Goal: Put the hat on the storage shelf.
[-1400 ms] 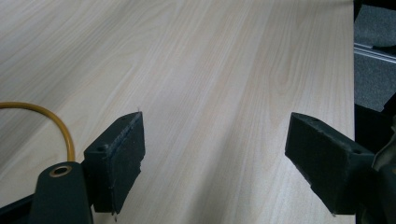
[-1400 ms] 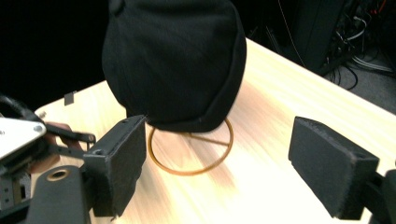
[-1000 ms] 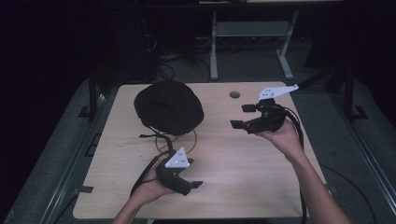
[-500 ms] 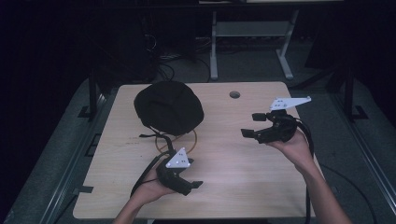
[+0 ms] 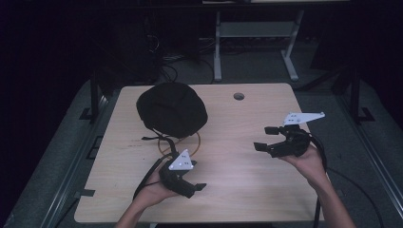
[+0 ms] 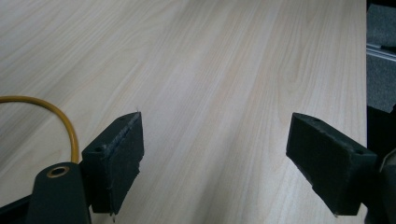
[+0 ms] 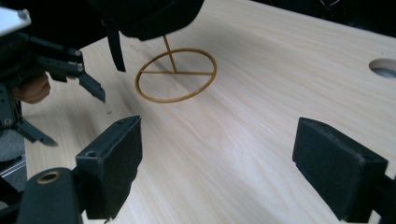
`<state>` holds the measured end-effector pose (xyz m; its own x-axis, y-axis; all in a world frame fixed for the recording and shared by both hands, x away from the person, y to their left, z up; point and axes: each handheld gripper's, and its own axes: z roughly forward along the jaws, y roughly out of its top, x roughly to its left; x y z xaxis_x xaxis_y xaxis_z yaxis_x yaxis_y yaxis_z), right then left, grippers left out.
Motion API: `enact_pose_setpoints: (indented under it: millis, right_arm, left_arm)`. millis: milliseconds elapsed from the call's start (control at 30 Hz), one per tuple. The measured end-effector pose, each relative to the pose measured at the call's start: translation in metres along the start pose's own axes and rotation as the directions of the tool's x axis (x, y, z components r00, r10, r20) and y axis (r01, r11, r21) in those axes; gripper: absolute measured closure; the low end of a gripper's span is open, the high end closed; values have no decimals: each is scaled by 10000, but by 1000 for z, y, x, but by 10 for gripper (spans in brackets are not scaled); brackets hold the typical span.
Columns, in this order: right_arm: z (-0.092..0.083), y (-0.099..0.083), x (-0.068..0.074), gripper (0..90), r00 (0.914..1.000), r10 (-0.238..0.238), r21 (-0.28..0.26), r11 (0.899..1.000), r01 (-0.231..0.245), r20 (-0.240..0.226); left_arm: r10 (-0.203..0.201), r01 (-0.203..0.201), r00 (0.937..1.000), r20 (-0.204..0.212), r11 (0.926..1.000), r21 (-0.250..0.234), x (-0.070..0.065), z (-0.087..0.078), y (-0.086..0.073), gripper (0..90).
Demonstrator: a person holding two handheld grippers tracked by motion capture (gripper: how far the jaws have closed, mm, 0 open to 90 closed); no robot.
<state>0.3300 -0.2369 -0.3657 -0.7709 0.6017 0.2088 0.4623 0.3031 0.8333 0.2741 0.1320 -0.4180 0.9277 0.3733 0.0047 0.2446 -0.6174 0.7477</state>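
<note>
Both tools are released, jaws wide apart and holding nothing: the left tool (image 5: pixel 190 183) at lower centre of the high view, the right tool (image 5: pixel 266 138) at right. The black cap (image 5: pixel 172 109) sits upper left on the surface (image 5: pixel 247 185), atop a yellow wire stand (image 7: pixel 176 74). This looks like the approach step; next, a tool must reach the cap. Its long axis can't be judged.

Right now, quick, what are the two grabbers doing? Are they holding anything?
Left gripper: open, jaws wide apart, holding nothing.
Right gripper: open, jaws wide apart, holding nothing.
</note>
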Motion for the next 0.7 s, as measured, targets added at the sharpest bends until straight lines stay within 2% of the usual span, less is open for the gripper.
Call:
enact_pose_setpoints:
  millis: [167, 700]
  right_arm:
    - [-2, -13, -2, 155, 9999, 127, 85, 9999, -127, 31]
    - [-9, -46, 0, 156, 9991, 418, 145, 9990, -417, -95]
  left_arm:
    - [182, -182, 9998, -24, 9998, 60, -1, 1, 1, 190]
    - [350, -347, 9993, -105, 9991, 240, -7, 4, 0, 190]
